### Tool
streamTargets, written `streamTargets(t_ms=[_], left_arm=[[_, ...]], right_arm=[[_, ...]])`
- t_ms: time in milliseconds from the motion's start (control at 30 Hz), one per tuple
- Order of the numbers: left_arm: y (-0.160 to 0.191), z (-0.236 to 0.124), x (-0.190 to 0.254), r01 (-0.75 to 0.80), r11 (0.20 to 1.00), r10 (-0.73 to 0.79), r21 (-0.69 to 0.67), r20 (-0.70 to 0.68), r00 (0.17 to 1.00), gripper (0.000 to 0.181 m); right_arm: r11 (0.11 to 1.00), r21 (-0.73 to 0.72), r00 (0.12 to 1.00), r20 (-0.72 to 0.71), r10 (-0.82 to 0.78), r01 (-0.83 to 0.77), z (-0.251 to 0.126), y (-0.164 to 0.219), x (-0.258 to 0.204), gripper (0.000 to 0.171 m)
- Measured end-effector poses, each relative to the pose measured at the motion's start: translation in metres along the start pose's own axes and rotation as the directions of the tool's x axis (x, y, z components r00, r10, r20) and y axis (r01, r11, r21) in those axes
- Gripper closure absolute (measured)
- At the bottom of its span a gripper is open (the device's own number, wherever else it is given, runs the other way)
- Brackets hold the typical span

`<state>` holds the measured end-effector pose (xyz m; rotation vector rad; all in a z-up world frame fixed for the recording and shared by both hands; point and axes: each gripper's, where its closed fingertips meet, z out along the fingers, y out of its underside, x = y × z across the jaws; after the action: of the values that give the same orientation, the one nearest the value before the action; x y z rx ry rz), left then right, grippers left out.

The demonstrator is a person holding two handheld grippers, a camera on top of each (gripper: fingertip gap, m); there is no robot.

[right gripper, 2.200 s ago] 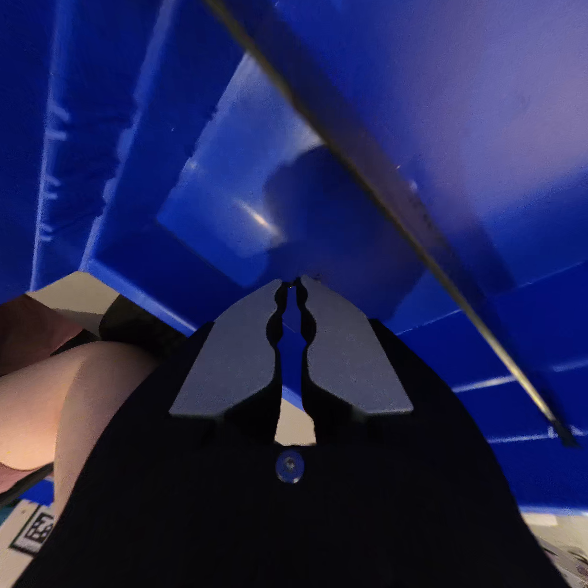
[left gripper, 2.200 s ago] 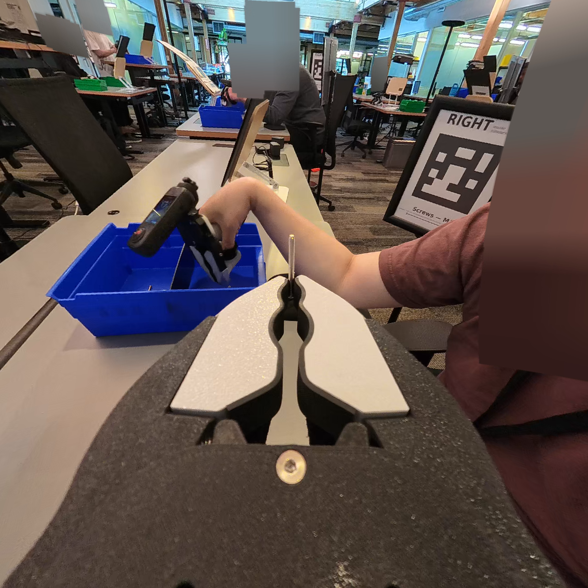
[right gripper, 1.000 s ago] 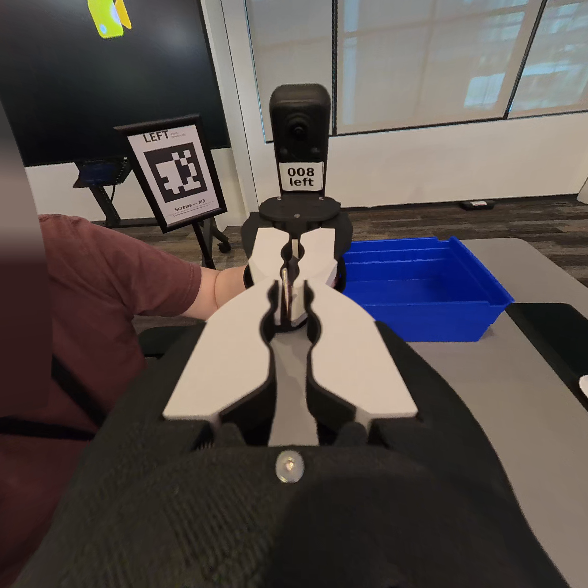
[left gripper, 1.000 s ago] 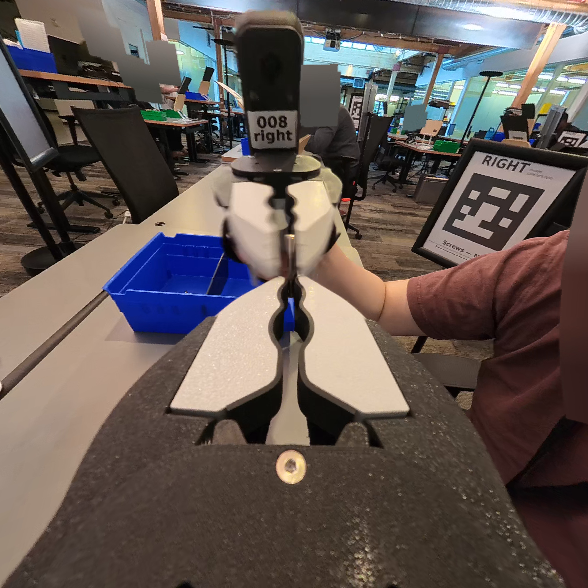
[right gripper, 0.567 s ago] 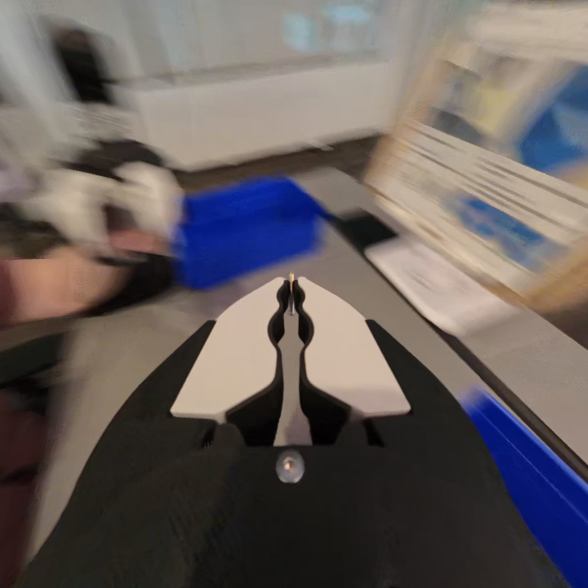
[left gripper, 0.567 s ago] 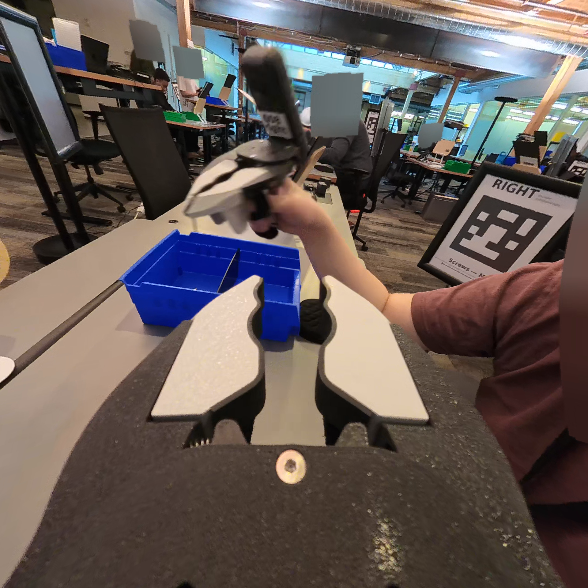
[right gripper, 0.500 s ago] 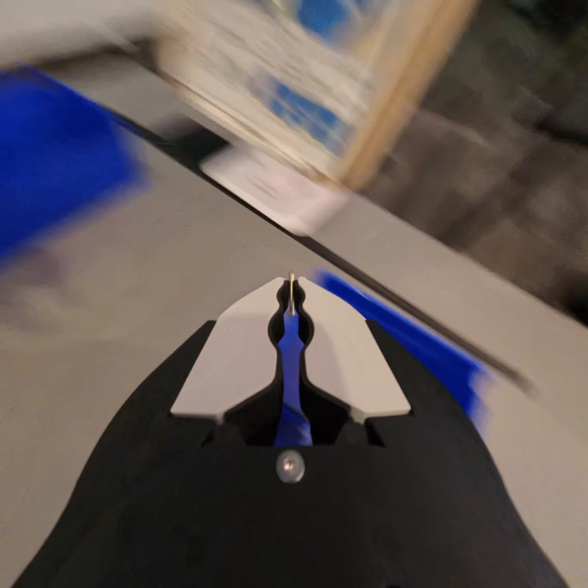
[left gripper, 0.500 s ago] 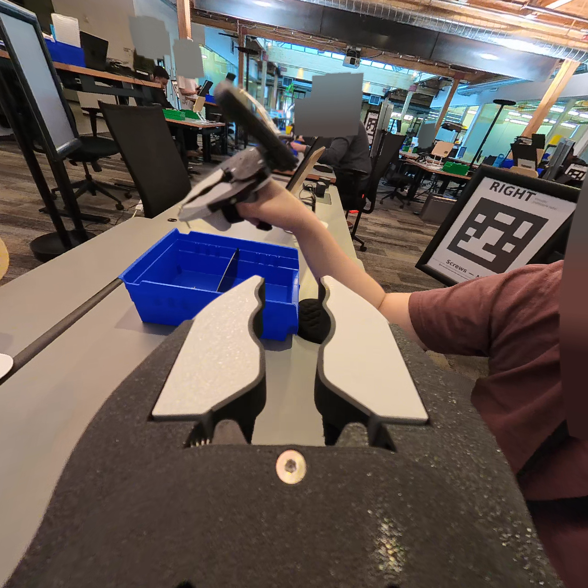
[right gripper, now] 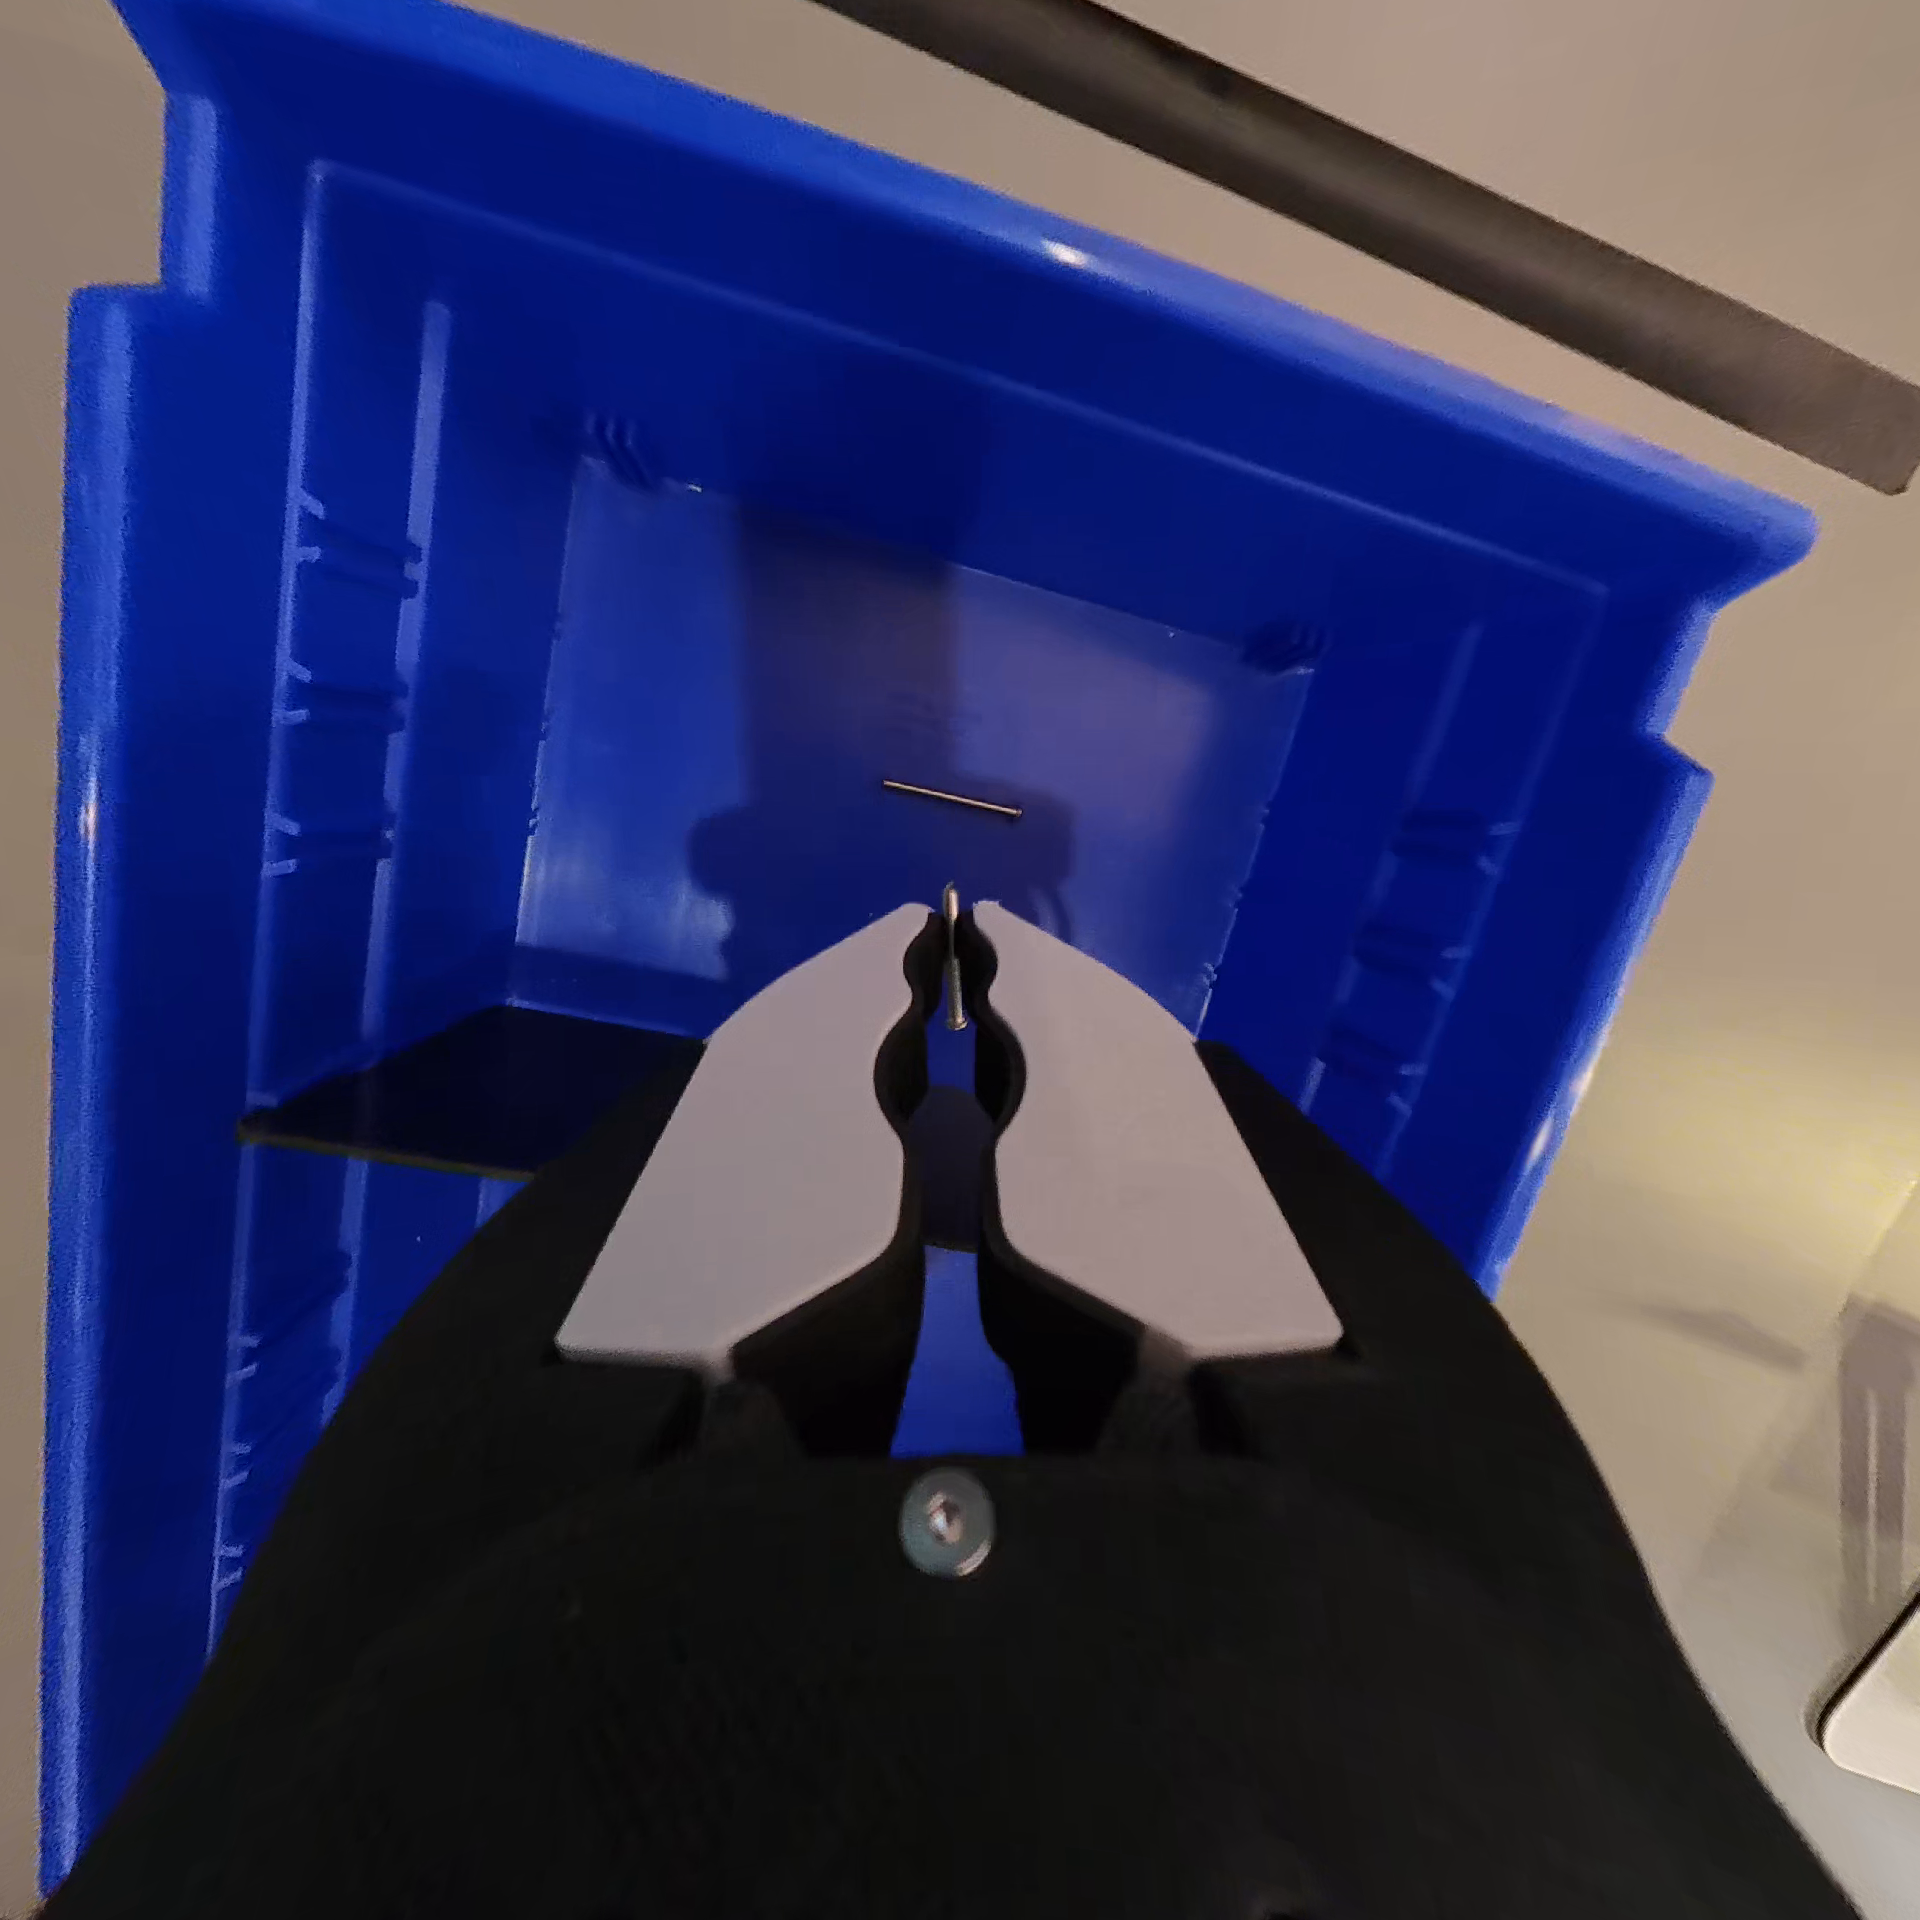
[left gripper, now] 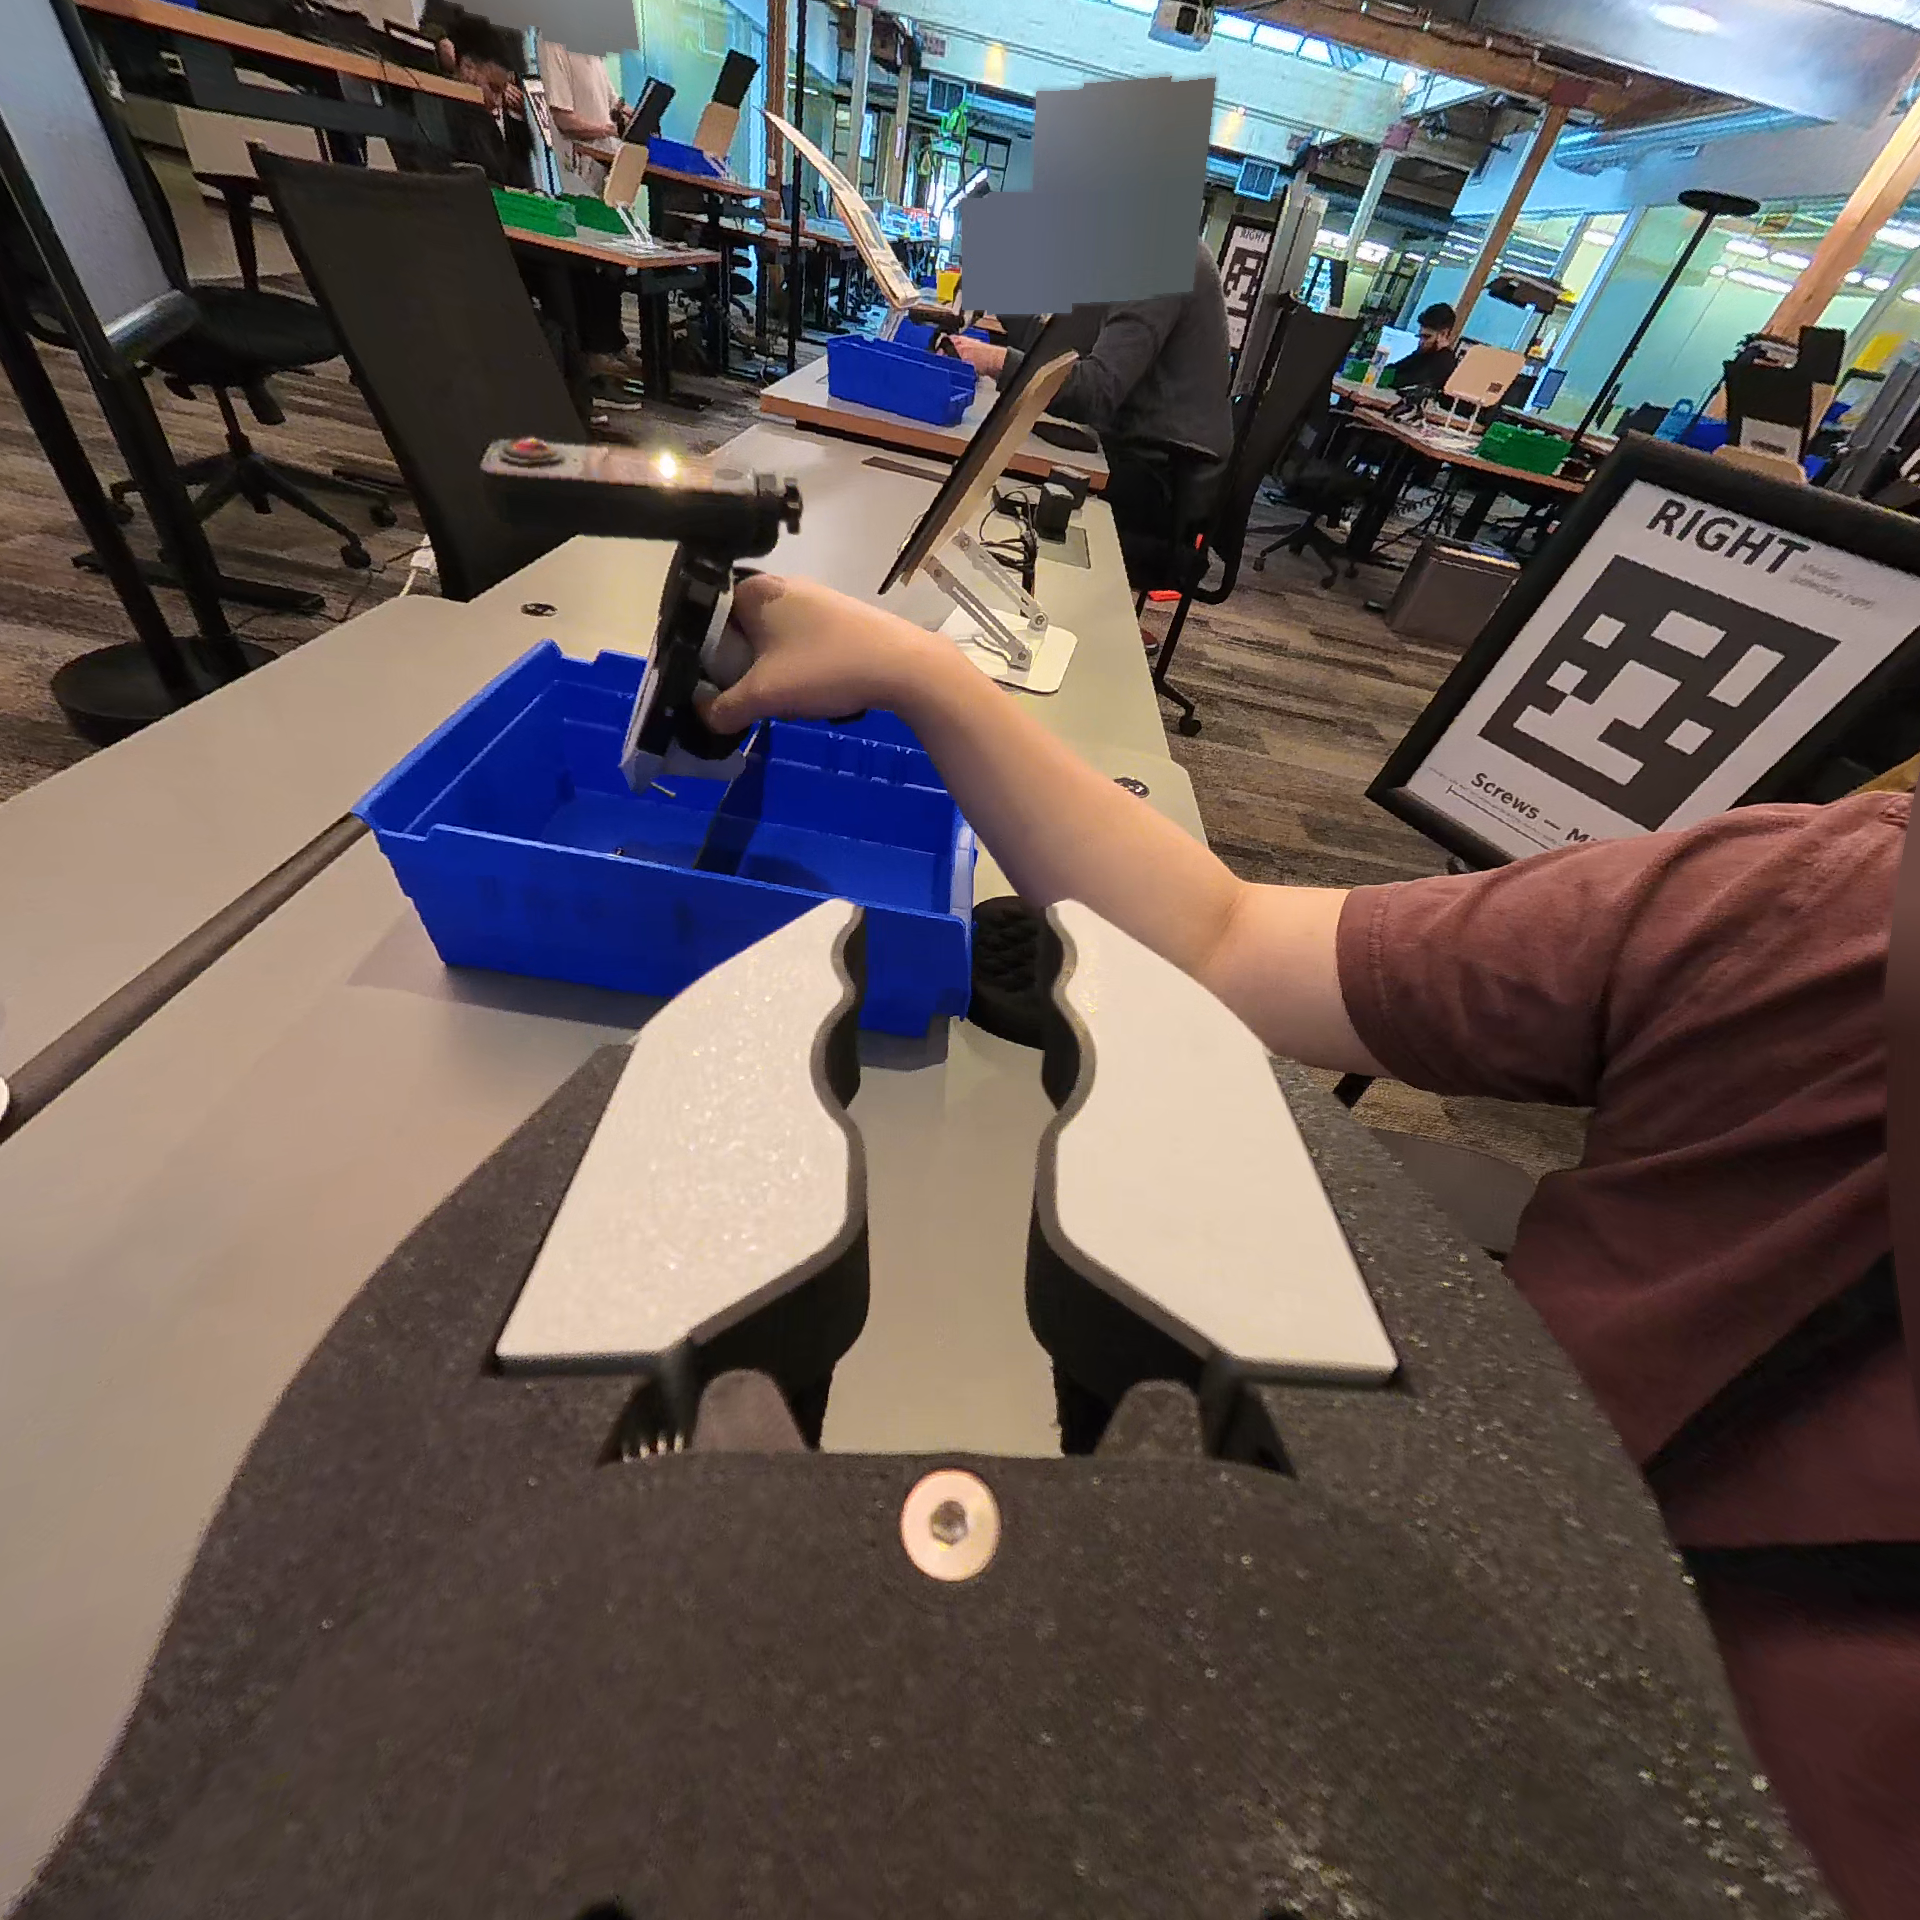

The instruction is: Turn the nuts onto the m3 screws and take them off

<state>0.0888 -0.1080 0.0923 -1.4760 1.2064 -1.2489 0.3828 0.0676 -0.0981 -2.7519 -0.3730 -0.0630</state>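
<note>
My right gripper is shut on a thin m3 screw that pokes out past its tips. It points down into the far compartment of the blue bin, above a second screw lying on the bin floor. In the left wrist view the right gripper hangs tip-down over the left compartment of the bin, held by a hand. My left gripper is open and empty, low over the grey table in front of the bin. I see no nut.
A dark divider splits the bin. A black strip runs along the table at left. A black round pad lies just behind the bin. A tablet stand and a framed marker sign stand beyond. My arm crosses from the right. About 40 cm separates my left fingertips from my right.
The two grippers were tip to tip, both shut around the screw. My left gripper has opened and drawn back. My right gripper has swung away with the screw and now points down into the bin.
</note>
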Motion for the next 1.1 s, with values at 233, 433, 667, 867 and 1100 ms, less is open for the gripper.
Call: streamTargets(t_ms=[233, 433, 667, 867, 1100], left_arm=[[-0.009, -0.009, -0.001, 0.004, 0.999, -0.004, 0.035, 0.001, 1.000, 0.149], [-0.010, -0.062, -0.031, 0.014, 0.997, 0.002, -0.074, 0.211, 0.977, 0.148], [0.068, -0.176, -0.104, 0.352, 0.860, -0.021, -0.369, 0.663, 0.748, 0.149], [0.143, -0.216, -0.137, 0.746, 0.611, -0.258, -0.265, 0.824, 0.504, 0.160], [0.210, -0.225, -0.164, 0.881, 0.383, -0.208, -0.277, 0.904, 0.375, 0.164]], right_arm=[[0.997, 0.042, 0.998, -0.002, -0.066, 0.066, -0.004, -0.008, -0.001, 0.155], [0.887, 0.427, 0.984, -0.040, -0.174, 0.174, -0.097, -0.050, -0.031, 0.151], [0.612, 0.751, 0.947, -0.052, -0.318, 0.247, -0.188, -0.071, -0.093, 0.152], [0.622, 0.727, 0.936, -0.081, -0.342, 0.290, -0.186, -0.069, -0.106, 0.149], [0.646, 0.693, 0.929, -0.093, -0.359, 0.320, -0.176, -0.069, -0.111, 0.146]])
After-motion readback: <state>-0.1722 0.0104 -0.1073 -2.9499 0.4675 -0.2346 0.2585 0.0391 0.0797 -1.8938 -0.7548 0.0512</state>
